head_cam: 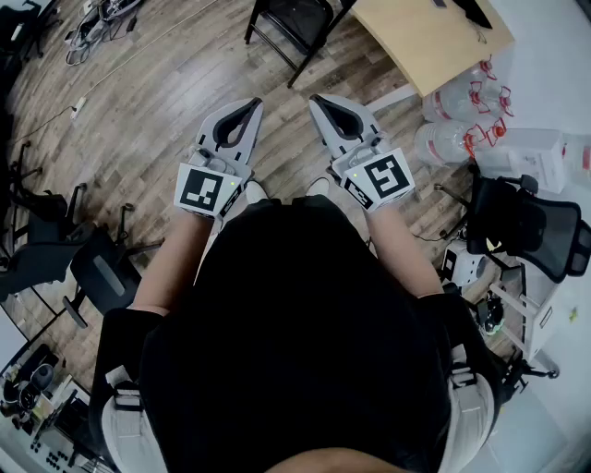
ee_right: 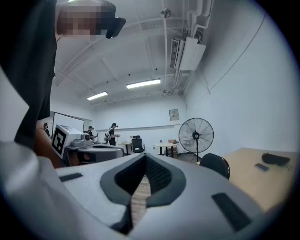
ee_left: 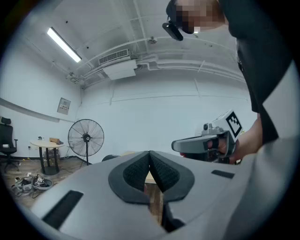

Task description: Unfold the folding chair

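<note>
A black chair (head_cam: 295,23) with thin metal legs stands on the wooden floor ahead of me, next to a light wooden table (head_cam: 429,37). Its dark backrest (ee_right: 214,165) shows in the right gripper view beside the table top. I hold both grippers level, side by side in front of my body, well short of the chair. The left gripper (head_cam: 247,106) is shut, its pads meeting at the tip (ee_left: 149,153) with nothing between them. The right gripper (head_cam: 319,100) is likewise shut and empty (ee_right: 145,156). Each gripper also appears from the side in the other's view.
Large clear water bottles (head_cam: 452,111) lie right of the table. Black office chairs stand at the right (head_cam: 526,226) and left (head_cam: 92,268). Cables (head_cam: 92,28) lie at the far left. A standing fan (ee_left: 86,138) and a round table (ee_left: 46,145) are farther off; people (ee_right: 112,133) stand at the back.
</note>
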`<state>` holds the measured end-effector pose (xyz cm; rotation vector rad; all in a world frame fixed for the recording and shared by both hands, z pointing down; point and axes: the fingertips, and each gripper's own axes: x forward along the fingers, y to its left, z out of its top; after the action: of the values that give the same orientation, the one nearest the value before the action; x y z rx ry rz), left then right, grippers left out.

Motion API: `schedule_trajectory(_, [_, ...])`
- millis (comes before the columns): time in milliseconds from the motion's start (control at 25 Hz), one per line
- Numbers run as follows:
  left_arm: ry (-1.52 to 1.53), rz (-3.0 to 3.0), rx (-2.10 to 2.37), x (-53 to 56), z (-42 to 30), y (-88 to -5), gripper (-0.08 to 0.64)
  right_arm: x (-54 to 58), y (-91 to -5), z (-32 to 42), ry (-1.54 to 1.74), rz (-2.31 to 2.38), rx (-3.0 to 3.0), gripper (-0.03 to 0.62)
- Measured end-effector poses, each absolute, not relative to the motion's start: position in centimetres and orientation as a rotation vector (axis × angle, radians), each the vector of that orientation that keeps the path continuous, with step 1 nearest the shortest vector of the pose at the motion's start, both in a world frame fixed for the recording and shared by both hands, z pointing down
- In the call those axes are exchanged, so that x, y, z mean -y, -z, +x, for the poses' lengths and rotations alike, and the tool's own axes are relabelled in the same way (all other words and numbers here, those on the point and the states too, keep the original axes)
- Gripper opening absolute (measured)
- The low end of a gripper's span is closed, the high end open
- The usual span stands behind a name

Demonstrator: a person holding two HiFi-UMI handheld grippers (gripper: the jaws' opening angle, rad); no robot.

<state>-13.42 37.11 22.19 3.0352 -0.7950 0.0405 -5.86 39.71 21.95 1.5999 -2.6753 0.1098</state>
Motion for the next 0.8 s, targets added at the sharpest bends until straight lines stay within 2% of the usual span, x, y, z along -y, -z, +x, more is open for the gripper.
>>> schedule_trajectory(600, [0.004,3.008,0.831,-39.9,-8.5,-22.0,-0.005,-42.6,-22.7,-0.5,-0.168,1.559,2.769,0.000])
schedule_trajectory(800, [0.004,3.039,0.848,-40.8,-5.0,-22.0,0.002,-43.5,-22.3,2.8,-0.041,1.568,2.741,0.003])
